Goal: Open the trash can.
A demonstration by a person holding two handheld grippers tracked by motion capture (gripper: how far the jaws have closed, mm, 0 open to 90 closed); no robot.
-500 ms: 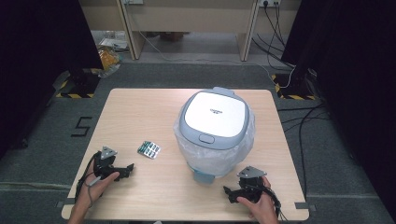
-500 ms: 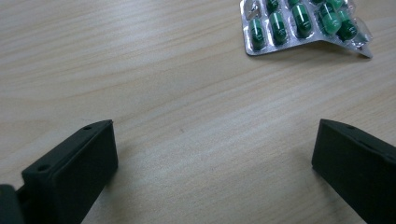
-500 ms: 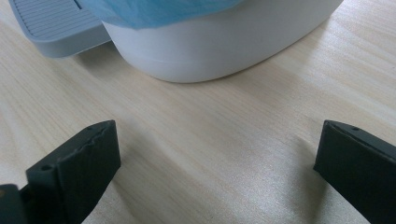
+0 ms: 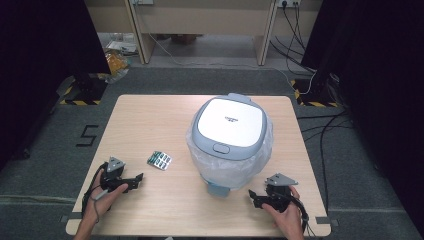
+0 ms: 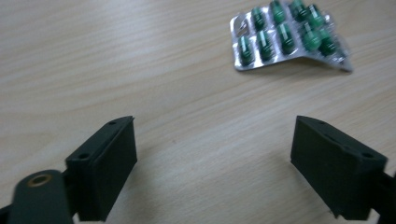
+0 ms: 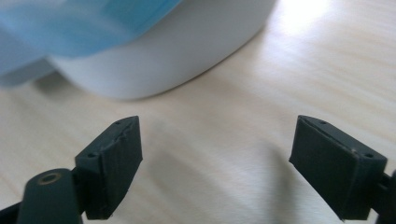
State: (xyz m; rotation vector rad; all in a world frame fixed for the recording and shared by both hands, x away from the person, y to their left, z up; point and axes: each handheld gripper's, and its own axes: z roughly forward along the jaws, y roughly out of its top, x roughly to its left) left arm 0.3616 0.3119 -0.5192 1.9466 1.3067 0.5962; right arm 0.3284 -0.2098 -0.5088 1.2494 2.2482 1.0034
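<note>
From the high view, a pale wooden worktop (image 4: 150,115) carries a white and grey lidded bin (image 4: 229,131) lined with a clear plastic bag (image 4: 235,167), and to its left lies a blister pack of green capsules (image 4: 159,160), flat on the wood. The left tongs (image 4: 137,179) rest low at the near left corner in the person's left hand (image 4: 102,192), pointing toward the pack but apart from it. The right tongs (image 4: 253,196) sit at the near right, held by the right hand (image 4: 285,212), just beside the foot of the bin. In the left gripper view the two black jaws stand wide with bare wood between them, and the blister pack (image 5: 289,37) lies ahead and to the right, one edge lifted slightly off the surface. In the right gripper view the jaws are likewise spread wide and empty, with the bin's white base (image 6: 159,51) close ahead and the bluish bag (image 6: 74,28) blurred above it.
</note>
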